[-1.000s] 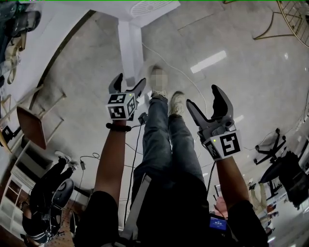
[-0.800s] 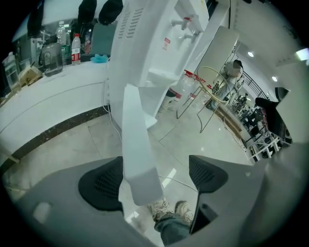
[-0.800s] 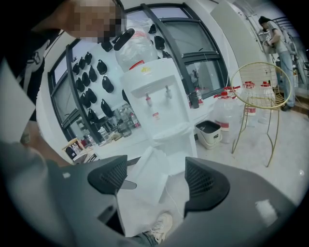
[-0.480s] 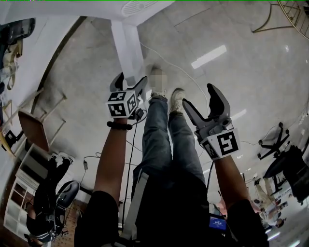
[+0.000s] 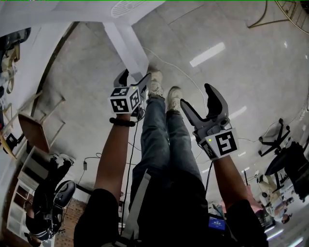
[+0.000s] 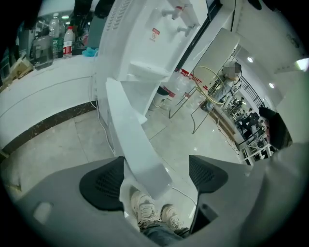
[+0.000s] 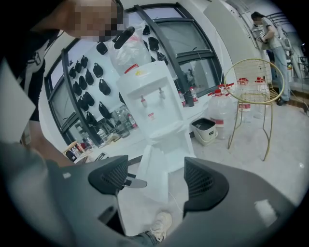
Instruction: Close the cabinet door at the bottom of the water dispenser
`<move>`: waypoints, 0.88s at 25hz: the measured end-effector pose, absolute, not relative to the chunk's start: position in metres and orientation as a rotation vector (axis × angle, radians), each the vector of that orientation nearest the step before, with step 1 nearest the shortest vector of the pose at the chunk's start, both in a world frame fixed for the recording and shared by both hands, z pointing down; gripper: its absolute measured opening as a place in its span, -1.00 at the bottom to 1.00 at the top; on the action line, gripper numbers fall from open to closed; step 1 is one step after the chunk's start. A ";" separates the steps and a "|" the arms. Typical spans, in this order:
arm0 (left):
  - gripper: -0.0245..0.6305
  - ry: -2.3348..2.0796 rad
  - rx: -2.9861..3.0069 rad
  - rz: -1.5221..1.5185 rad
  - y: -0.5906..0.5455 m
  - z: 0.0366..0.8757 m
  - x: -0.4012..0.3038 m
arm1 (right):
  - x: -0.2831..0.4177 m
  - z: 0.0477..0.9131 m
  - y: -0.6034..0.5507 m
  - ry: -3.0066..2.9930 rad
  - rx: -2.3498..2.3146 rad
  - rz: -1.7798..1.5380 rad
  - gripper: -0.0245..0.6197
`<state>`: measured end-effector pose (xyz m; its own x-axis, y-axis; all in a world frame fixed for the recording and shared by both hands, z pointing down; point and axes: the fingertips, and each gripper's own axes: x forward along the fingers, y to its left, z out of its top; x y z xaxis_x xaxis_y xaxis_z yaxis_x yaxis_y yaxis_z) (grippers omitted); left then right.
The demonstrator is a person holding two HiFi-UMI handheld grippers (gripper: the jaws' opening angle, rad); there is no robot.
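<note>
The white water dispenser (image 7: 149, 96) stands ahead, at the top of the head view (image 5: 130, 7). Its bottom cabinet door (image 5: 126, 44) hangs open, swung out toward me. In the left gripper view the door (image 6: 137, 144) runs down between the jaws, near the left pad (image 6: 104, 190); I cannot tell if they touch. My left gripper (image 5: 133, 77) is open at the door's free edge. My right gripper (image 5: 197, 96) is open farther right, holding nothing. In the right gripper view the open door (image 7: 154, 178) shows between the right gripper's pads (image 7: 203, 185).
My legs and pale shoes (image 5: 159, 89) stand just below the door. A white cable (image 5: 178, 70) trails over the tiled floor. A gold wire chair (image 7: 251, 91), a waste bin (image 7: 205, 130) and water bottles stand right of the dispenser. A wooden chair (image 5: 34, 125) is at left.
Both grippers have moved forward toward the dispenser. The left gripper now sits at the open door's end. Both stayed open.
</note>
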<state>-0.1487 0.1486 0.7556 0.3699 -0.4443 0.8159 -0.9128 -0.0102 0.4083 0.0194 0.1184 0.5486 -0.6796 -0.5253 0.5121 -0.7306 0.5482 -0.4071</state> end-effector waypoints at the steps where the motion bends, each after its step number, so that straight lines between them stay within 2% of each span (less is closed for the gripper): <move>1: 0.39 -1.222 1.634 0.589 0.146 0.755 -0.145 | 0.019 0.547 0.116 -2.461 1.042 0.875 0.20; 22: 0.33 -0.948 1.770 0.651 0.092 0.750 -0.082 | 0.017 0.546 0.069 -2.393 1.229 0.921 0.17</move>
<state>-0.0819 0.0921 0.7501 0.5503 -0.3058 0.7769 -0.8349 -0.2090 0.5091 0.0173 0.0685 0.5462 -0.5901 -0.6165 0.5213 -0.8069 0.4293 -0.4058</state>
